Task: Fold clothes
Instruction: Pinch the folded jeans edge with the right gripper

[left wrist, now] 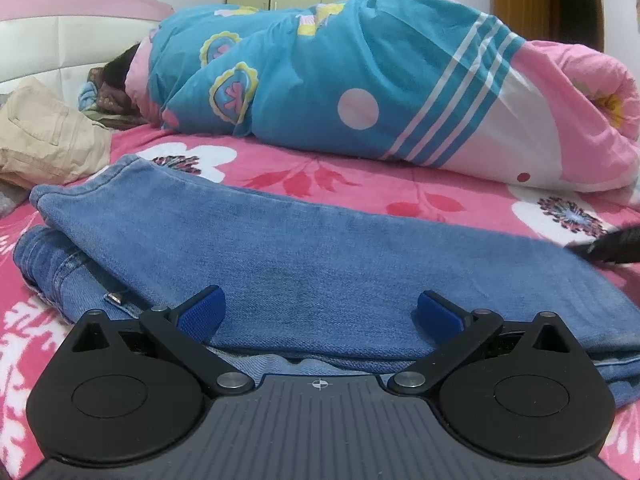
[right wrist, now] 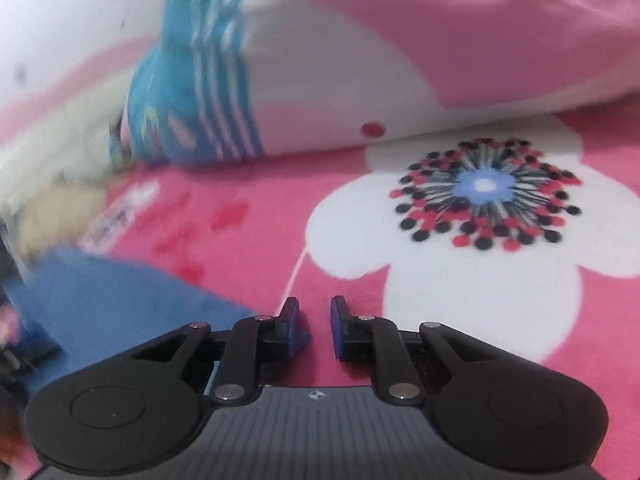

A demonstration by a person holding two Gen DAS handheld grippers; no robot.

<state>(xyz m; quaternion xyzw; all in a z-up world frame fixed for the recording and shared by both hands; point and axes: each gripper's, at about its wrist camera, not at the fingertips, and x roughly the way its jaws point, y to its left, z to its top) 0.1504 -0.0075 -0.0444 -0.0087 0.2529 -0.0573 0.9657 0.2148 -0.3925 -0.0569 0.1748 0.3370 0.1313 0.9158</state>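
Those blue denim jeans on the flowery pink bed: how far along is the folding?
Done: the blue denim jeans already lie doubled over on the pink flowered bedspread. In hand: nothing; the left gripper hangs open over them, and the right gripper, nearly closed, holds nothing. Left: the crumpled beige trousers look unfolded.

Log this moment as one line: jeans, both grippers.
jeans: folded on floral bedsheet | left gripper: open, over jeans, not gripping | right gripper: narrow gap, empty, over bedsheet beside jeans
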